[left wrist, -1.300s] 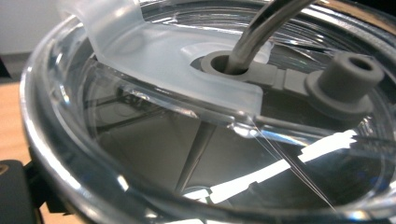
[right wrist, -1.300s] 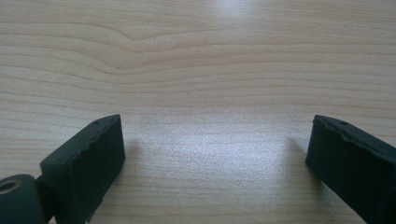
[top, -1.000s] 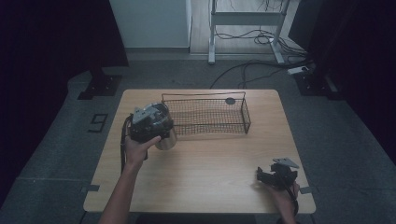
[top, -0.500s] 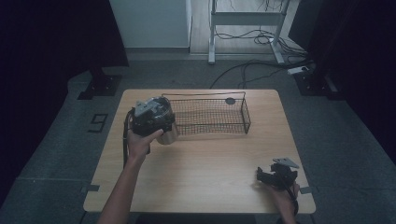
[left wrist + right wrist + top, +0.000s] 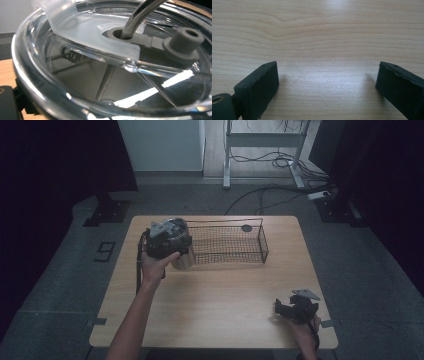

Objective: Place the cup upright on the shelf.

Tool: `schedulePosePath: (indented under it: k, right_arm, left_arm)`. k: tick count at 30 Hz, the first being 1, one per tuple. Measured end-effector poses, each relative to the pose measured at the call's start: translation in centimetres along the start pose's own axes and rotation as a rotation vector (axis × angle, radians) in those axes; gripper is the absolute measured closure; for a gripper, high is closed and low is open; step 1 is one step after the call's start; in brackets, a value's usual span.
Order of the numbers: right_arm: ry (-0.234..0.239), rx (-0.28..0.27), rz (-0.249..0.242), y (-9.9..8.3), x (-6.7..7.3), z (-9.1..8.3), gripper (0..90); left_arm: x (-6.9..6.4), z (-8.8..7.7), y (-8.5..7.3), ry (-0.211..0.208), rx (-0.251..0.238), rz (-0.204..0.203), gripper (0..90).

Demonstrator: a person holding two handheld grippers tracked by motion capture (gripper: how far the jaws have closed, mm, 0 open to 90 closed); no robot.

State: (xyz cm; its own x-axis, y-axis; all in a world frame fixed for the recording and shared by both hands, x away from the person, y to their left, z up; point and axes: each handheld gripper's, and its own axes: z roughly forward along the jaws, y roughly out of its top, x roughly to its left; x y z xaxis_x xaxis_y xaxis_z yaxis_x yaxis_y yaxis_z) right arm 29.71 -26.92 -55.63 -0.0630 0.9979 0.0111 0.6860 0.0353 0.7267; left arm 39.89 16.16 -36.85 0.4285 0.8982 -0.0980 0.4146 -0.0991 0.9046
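Gripping a steel tumbler (image 5: 182, 259) beside the basket's (image 5: 263, 246) left edge, left claw (image 5: 167, 240); right claw (image 5: 295, 309) gaping.

One readable sign: a dark numeral "9" (image 5: 105, 251) marked on the grey floor, just left of the surface (image 5: 215, 320), near its far-left corner. It reads as 9 from the person's side; could be a 6 seen the other way, can't tell which. No other text, brand or label legible in the high view or in either gripper view.
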Motion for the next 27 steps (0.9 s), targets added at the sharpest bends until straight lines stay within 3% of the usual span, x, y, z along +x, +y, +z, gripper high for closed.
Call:
schedulePosePath:
  k: [11, 27]
  right_arm:
    - [0.0, 0.001, -0.001, 0.0, 0.0, 0.0, 4.2]
    - [0.001, 0.001, -0.001, 0.0, 0.0, 0.0, 4.2]
  left_arm:
    - [-0.4, 1.4, 0.7, 0.0, -0.003, 0.014, 3.9]
    - [-0.1, 3.4, 1.9, 0.011, 0.009, -0.009, 3.9]
